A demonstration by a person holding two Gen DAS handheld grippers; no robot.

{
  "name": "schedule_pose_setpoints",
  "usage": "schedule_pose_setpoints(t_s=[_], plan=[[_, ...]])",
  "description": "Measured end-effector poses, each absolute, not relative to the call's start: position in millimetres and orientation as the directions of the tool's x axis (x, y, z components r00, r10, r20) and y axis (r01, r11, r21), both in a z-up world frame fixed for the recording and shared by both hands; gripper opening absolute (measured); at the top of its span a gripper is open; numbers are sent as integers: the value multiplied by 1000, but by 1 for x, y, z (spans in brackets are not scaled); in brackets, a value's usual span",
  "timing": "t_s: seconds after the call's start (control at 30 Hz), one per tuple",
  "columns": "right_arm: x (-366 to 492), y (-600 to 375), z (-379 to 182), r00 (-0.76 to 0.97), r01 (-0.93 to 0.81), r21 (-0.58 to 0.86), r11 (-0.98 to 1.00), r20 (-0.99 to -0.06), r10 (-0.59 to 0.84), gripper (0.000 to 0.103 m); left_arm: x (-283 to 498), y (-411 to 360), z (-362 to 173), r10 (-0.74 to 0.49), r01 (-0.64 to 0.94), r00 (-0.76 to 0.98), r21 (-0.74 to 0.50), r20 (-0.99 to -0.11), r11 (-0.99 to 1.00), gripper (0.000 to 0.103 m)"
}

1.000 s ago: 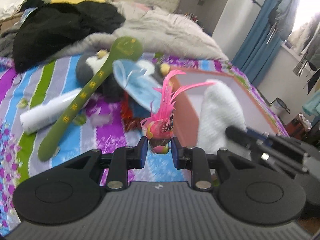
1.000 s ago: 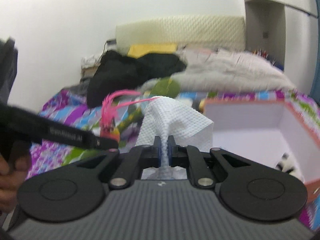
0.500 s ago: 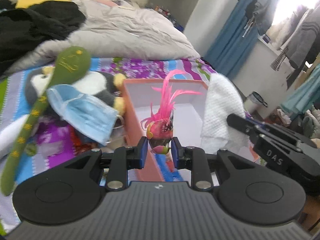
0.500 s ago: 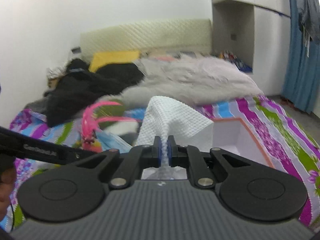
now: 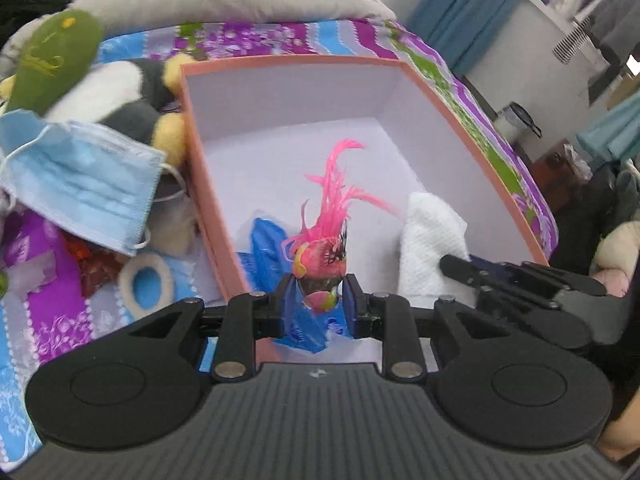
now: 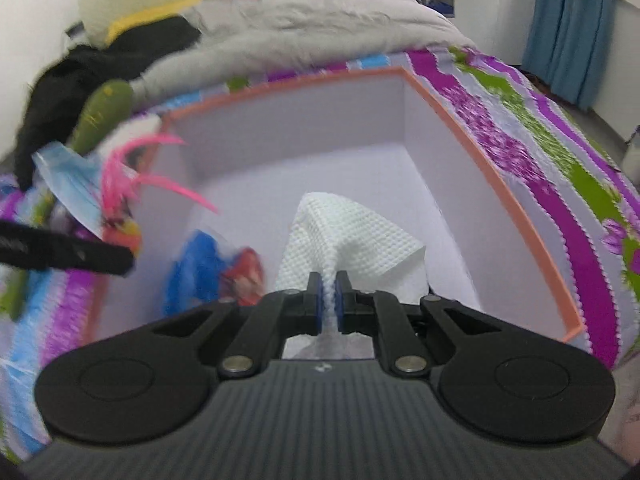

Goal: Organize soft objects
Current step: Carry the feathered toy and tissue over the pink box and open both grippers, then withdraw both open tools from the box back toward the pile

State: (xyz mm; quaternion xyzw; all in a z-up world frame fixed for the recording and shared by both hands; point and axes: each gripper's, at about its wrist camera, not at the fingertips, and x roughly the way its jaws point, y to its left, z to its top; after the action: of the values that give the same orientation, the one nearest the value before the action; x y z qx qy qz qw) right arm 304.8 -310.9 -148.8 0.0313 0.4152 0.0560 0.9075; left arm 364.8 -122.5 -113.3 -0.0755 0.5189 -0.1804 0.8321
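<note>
My left gripper is shut on a small pink feathered bird toy, held over the near part of an open orange-rimmed box with a pale inside. A blue bag-like item lies on the box floor under it. My right gripper is shut on a white waffle-weave cloth, which hangs above the box floor. In the right wrist view the bird toy and the left fingers show at the left. In the left wrist view the cloth and the right gripper show at the right.
Left of the box lie a blue face mask, a black-and-white plush, a green stuffed snake and a felt ring on the striped bedspread. A grey duvet and black clothes lie behind.
Both grippers have swung from above the bed's clutter to over the box and sunk toward it, tilting downward, each keeping its hold. The box now fills both views.
</note>
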Motion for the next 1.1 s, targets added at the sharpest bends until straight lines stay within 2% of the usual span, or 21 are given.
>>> schedule_pose_setpoints(t_s=[0.2,0.23,0.27,0.33,0.37,0.67,0.93,1.1], plan=[[303,-316,-164,627,-41,94,995,-773,99,12,365,-137,-118,-357,248,382,-278,-853,928,29],[302,-315,-163,629,-44,88,995,-772,96,15,364,-136,-118,-365,249,379,-286,-850,925,31],[301,-315,-162,629,-45,87,995,-772,96,17,364,-136,-119,-370,247,371,-294,-852,923,39],[300,-315,-160,631,-38,83,996,-771,88,45,364,-133,-118,-366,238,384,-293,-848,926,47],[300,-316,-159,634,-35,83,996,-769,86,48,364,-132,-117,-362,240,391,-285,-846,928,47],[286,-315,-140,702,-61,113,992,-701,123,48,340,-119,-90,-364,259,499,-265,-787,929,47],[256,-305,-104,793,-84,119,989,-593,138,48,297,-107,-47,-338,302,639,-178,-691,936,47],[237,-297,-81,836,-107,136,985,-524,163,48,272,-94,-26,-338,292,693,-181,-636,939,47]])
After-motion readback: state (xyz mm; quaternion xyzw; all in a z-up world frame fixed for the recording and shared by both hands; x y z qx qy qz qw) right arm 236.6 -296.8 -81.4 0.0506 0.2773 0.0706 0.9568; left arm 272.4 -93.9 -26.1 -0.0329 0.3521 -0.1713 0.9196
